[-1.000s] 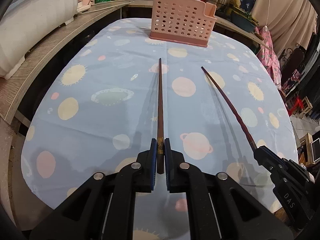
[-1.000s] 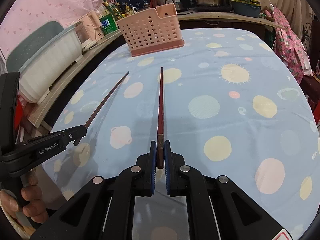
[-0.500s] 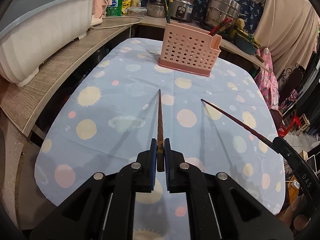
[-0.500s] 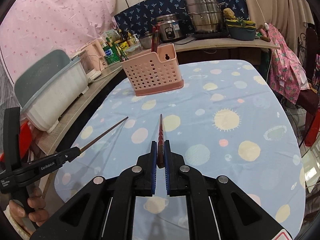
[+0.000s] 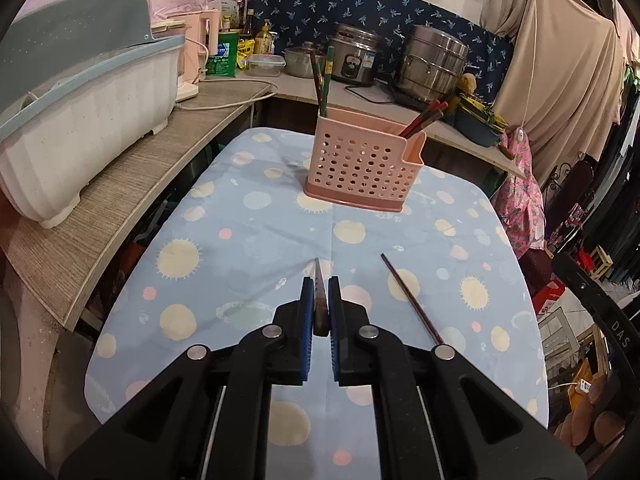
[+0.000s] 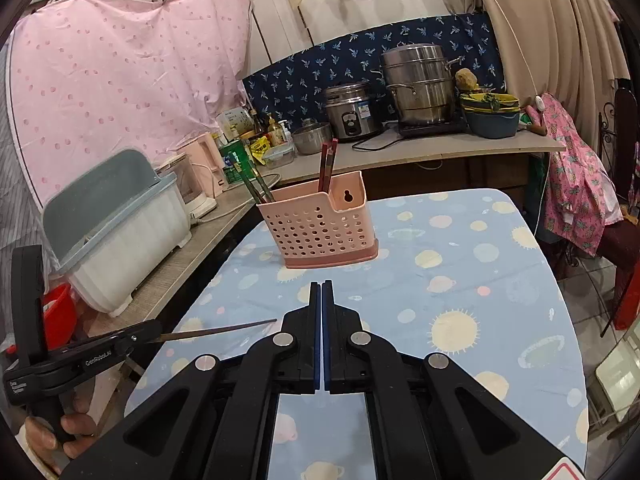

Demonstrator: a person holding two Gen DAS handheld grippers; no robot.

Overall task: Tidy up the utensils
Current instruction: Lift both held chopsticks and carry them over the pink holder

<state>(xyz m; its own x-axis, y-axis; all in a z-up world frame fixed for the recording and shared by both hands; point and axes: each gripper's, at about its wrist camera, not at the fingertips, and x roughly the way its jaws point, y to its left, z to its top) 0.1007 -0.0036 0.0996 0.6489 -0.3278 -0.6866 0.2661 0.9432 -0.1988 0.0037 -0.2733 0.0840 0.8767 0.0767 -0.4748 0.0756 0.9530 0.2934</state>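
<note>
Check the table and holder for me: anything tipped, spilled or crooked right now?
Nothing stands out. The pink holder stands upright on the tablecloth with chopsticks inside. The left claw is shut on one chopstick, held straight; the second chopstick leads toward the right claw.

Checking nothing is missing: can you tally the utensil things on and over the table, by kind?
Chopsticks in holder: 4
Held chopsticks, one in the left gripper, one in the right gripper: 2
Holder: 1
Total: 7
</note>
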